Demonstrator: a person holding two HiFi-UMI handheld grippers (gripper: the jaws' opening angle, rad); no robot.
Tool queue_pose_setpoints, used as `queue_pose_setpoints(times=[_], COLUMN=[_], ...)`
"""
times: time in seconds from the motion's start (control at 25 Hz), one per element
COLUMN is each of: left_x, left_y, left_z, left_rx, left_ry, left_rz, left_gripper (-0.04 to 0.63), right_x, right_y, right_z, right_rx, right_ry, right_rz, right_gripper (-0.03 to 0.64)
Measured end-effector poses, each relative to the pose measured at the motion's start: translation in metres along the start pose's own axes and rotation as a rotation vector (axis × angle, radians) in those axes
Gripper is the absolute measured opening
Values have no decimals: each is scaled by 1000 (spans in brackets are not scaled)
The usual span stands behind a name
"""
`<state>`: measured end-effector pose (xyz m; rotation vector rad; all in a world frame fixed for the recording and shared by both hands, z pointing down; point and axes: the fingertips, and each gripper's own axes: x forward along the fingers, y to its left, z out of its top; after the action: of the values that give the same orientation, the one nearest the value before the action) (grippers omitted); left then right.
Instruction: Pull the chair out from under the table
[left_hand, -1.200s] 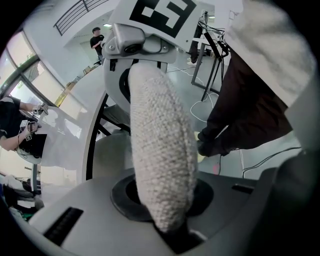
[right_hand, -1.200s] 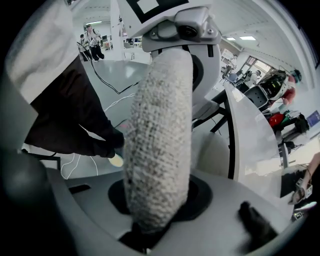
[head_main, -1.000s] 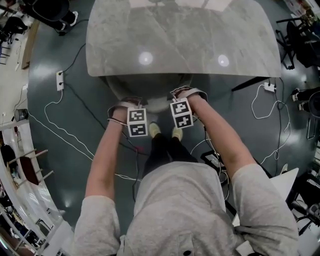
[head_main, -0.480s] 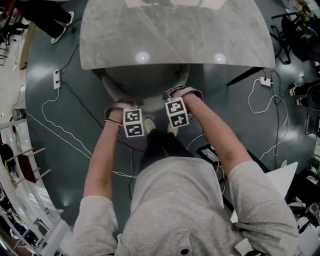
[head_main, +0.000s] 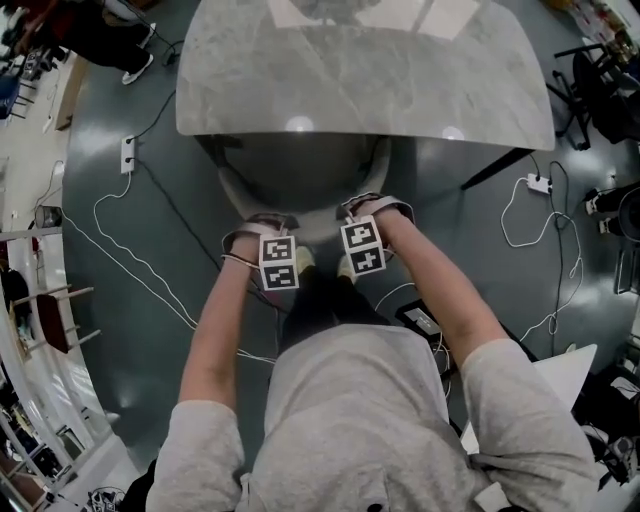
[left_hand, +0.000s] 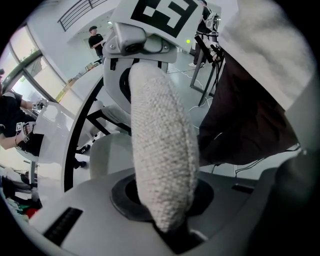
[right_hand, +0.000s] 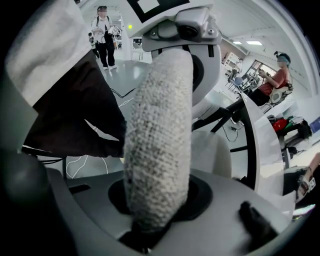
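The chair (head_main: 300, 180) has a rounded back in pale knobbly fabric and stands partly under the grey marble-look table (head_main: 365, 70). Both grippers point steeply down onto the top rim of its back. My left gripper (head_main: 264, 228) is shut on the rim at the left, my right gripper (head_main: 366, 214) on the rim at the right, a hand's width apart. In the left gripper view the fabric rim (left_hand: 162, 150) fills the gap between the jaws (left_hand: 167, 222). The right gripper view shows the same: the rim (right_hand: 160, 145) is clamped between the jaws (right_hand: 150, 220).
A black table leg (head_main: 495, 167) slants out at the right. White cables (head_main: 130, 270) and a power strip (head_main: 127, 153) lie on the grey floor. The person's feet (head_main: 305, 262) stand just behind the chair. Dark chairs (head_main: 600, 80) crowd the right edge.
Both grippers have moved back toward the person with the chair's back in them. More of the chair now shows out from under the table's edge.
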<state>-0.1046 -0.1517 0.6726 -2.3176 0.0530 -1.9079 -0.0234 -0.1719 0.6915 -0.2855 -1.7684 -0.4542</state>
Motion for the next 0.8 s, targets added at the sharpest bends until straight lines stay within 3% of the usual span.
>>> queue_pose_setpoints(times=[0.8], left_x=[-3], left_y=[-47], left_z=[23], left_rx=[-3], left_ry=[2], left_rz=[5], left_gripper=[84], right_x=[-7], right_y=[53], right_z=[6], right_rx=[0], right_ry=[-1], right_rz=[3], right_gripper=[95])
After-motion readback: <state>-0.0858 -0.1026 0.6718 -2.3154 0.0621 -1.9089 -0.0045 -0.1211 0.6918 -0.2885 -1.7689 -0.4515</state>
